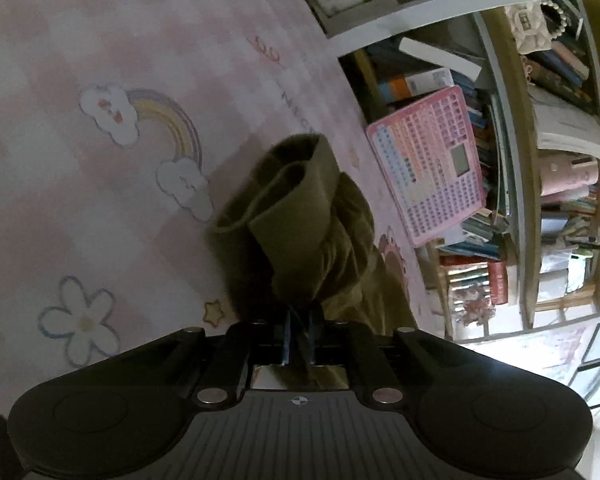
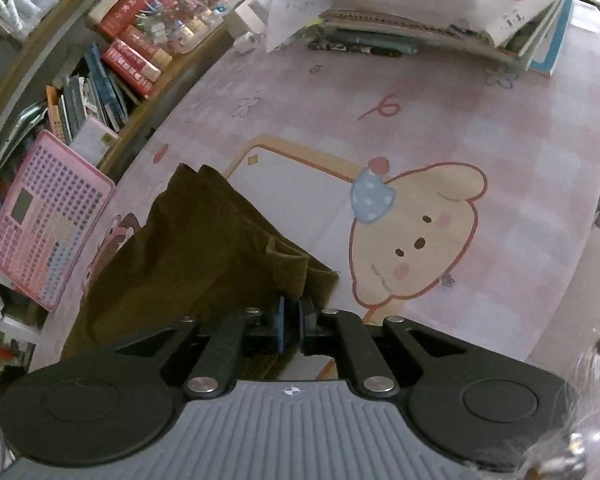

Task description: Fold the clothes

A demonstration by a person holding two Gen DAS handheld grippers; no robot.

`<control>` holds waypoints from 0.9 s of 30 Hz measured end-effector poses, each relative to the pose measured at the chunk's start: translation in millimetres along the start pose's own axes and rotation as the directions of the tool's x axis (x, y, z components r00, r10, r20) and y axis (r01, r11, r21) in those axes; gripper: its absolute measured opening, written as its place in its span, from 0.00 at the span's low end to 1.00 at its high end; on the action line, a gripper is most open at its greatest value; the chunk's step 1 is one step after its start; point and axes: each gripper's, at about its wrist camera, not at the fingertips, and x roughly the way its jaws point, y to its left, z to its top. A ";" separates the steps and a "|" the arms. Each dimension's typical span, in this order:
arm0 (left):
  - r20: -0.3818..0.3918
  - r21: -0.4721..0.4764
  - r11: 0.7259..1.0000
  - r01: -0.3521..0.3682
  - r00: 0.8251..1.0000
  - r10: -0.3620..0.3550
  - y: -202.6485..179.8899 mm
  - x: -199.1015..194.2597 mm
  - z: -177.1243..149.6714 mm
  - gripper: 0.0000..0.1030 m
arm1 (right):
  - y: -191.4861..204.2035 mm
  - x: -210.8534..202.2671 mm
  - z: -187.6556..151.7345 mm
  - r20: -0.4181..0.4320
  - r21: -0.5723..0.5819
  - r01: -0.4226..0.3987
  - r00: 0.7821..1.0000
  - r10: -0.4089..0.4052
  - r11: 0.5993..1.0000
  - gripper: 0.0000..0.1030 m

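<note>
An olive-brown garment lies on the pink cartoon-print table mat. My left gripper is shut on a bunched end of it, with folded layers and an open cuff stretching away from the fingers. In the right wrist view the same garment spreads to the left, and my right gripper is shut on its near corner, just above the mat.
A pink toy laptop leans against the bookshelf beside the mat; it also shows in the right wrist view. Stacked books and papers sit at the mat's far edge. Red books fill the shelf.
</note>
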 end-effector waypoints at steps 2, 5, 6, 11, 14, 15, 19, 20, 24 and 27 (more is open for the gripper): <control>0.028 -0.004 1.000 -0.010 1.000 0.010 -0.1 -9.5 0.5 0.27 | 2.0 -6.6 1.6 0.024 -0.022 0.021 1.000 -0.021 1.000 0.30; 0.049 -0.045 0.999 -0.031 0.998 0.033 5.4 -9.8 2.9 0.44 | 1.6 -8.9 3.3 0.030 -0.031 0.035 0.999 -0.035 0.999 0.33; 0.046 -0.062 0.997 -0.042 0.998 0.045 7.3 -7.5 3.4 0.44 | 1.3 -8.2 3.1 0.024 -0.034 0.041 0.999 -0.040 0.999 0.33; 0.040 -0.113 0.991 -0.078 0.996 0.083 8.0 8.5 4.3 0.49 | 9.7 4.2 -0.1 0.001 -0.078 0.061 0.998 -0.061 0.995 0.31; 0.054 -0.137 0.988 -0.077 0.995 0.085 3.7 19.1 6.8 0.44 | 18.0 11.5 -0.8 -0.005 -0.118 0.059 0.998 -0.060 0.991 0.23; 0.057 -0.145 0.986 -0.078 0.995 0.087 2.4 22.9 8.2 0.43 | 20.7 14.4 -0.8 -0.010 -0.130 0.056 0.998 -0.058 0.990 0.17; 0.080 -0.113 0.991 -0.072 0.993 0.081 -7.2 36.7 20.1 0.16 | 34.5 26.9 1.5 -0.024 -0.163 0.029 0.999 -0.034 0.986 0.10; 0.103 -0.054 0.998 -0.039 0.994 0.044 -21.4 31.4 22.2 0.14 | 38.6 30.4 3.0 -0.026 -0.167 0.022 0.999 -0.027 0.986 0.10; 0.174 0.145 0.987 0.063 0.981 -0.088 -67.3 10.1 30.2 0.13 | 58.9 39.6 7.0 -0.032 -0.195 -0.034 0.999 0.028 0.980 0.09; 0.218 0.123 0.991 0.055 0.972 -0.082 -60.2 1.8 39.7 0.12 | 73.9 45.8 4.0 -0.053 -0.218 -0.080 0.996 0.070 0.973 0.09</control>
